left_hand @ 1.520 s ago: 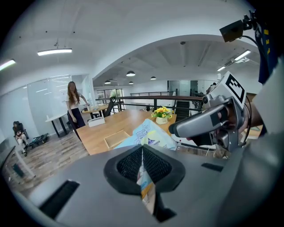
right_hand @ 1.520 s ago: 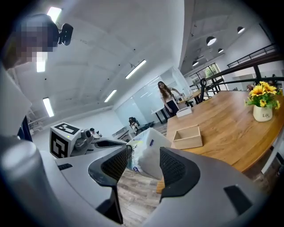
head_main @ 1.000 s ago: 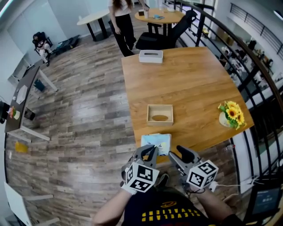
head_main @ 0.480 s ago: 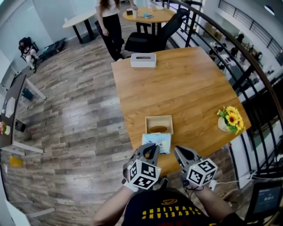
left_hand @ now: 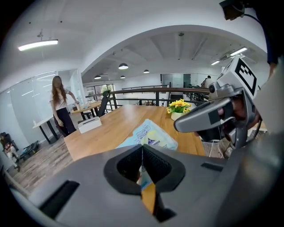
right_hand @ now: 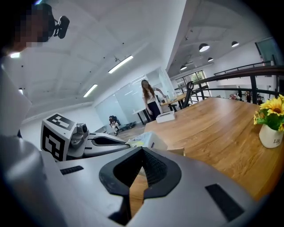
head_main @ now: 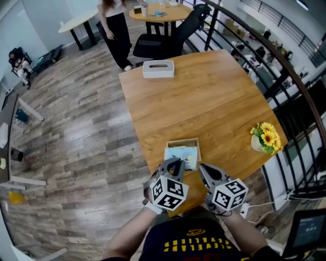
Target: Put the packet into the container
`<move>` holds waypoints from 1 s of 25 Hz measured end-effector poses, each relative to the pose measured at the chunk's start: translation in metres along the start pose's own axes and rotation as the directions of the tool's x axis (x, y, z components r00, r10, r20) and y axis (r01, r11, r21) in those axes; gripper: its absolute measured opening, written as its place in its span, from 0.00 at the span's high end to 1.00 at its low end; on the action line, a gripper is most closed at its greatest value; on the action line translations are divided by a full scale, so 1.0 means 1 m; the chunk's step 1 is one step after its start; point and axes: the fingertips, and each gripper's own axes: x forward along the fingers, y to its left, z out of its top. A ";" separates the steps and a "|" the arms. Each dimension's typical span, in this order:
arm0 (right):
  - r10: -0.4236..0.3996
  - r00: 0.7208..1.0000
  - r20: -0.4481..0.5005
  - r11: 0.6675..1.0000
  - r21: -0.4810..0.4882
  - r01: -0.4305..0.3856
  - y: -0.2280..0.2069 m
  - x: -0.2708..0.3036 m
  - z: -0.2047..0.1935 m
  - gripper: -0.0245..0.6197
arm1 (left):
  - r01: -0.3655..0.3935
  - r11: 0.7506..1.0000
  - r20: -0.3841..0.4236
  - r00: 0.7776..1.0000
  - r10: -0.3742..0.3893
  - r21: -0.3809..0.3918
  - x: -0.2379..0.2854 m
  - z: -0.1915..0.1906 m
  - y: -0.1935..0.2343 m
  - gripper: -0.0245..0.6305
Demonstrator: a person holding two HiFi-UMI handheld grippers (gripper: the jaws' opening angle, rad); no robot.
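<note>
Overhead, packet covers container; up close, left tool clamps it.

The packet is over the container at the bench's near edge. A box sits at the far end, flowers at the right edge.

This looks like an open-plan office on an upper level. A large wooden table stands on a plank floor, with a black swivel chair at its far end and a round meeting table beyond. To the far left are a white desk and a standing person. A black railing runs along the right, and below it there seem to be more workstations, though they are small and blurred. Glass partitions, a strip light and round ceiling lamps complete it.
</note>
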 end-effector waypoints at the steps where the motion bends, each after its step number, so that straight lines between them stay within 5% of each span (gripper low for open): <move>1: 0.000 1.000 -0.004 1.000 0.004 0.000 -0.002 0.002 0.000 0.95 | 0.000 1.000 -0.005 1.000 0.000 -0.001 0.004 0.001 0.001 0.96; 25: 0.013 0.995 -0.103 0.998 0.065 -0.006 -0.073 0.031 -0.009 0.95 | -0.078 0.997 -0.178 0.981 0.074 -0.015 0.093 -0.026 0.007 0.96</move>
